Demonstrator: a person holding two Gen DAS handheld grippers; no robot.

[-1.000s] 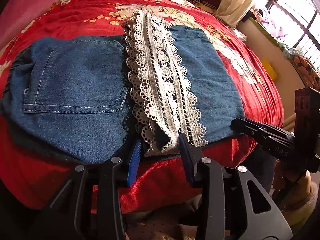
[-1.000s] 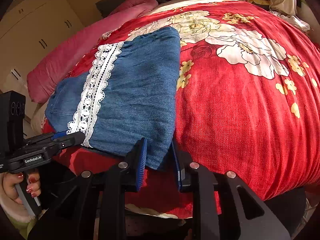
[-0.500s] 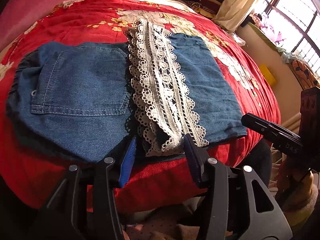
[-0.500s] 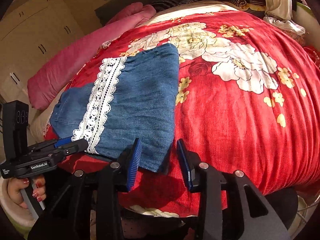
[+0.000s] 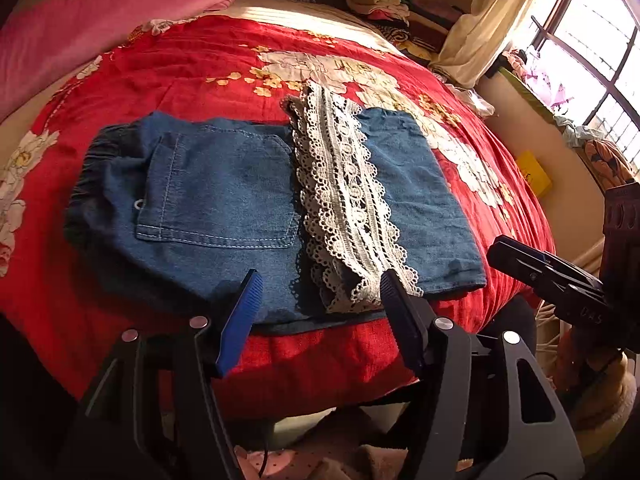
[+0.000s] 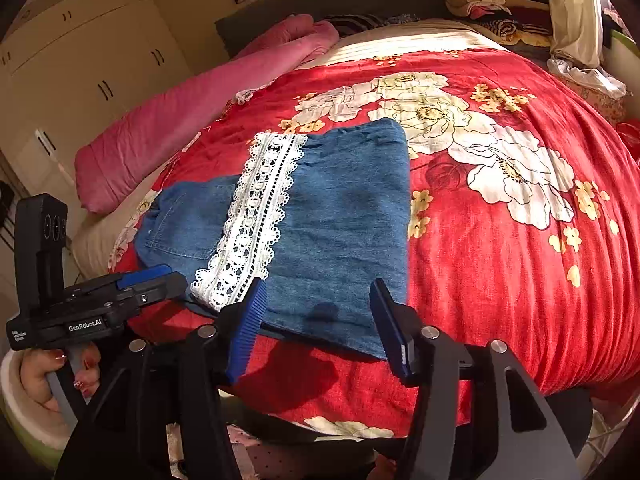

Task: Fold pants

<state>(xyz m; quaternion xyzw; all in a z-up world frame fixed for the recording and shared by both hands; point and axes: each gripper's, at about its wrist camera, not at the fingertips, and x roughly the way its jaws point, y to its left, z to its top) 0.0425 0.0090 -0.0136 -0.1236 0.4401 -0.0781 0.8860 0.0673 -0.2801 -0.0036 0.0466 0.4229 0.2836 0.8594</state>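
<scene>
The denim pants (image 5: 212, 192) lie folded flat on the red floral bedspread (image 5: 180, 68), back pocket up, with a band of white lace (image 5: 344, 200) across the middle. My left gripper (image 5: 320, 300) hovers at the near hem by the lace end; its jaws are opening and no pad presses the cloth. In the right wrist view the pants (image 6: 340, 220) and lace (image 6: 256, 224) show again. My right gripper (image 6: 318, 304) hovers over the near right corner, jaws opening, apart from the fabric. Each gripper shows in the other's view: right gripper (image 5: 540, 280), left gripper (image 6: 132, 284).
A pink blanket (image 6: 180, 120) lies rolled along the bed's far left side. Piled clothes (image 5: 384, 0) sit at the head. A window (image 5: 592, 40) and a yellow item (image 5: 532, 174) are to the right, a wardrobe (image 6: 80, 60) to the left. The bed's near edge drops off just below the grippers.
Both grippers' jaws have widened and risen back from the pants' near hem. The lace end and the denim corner that sat between the pads now lie free on the bed.
</scene>
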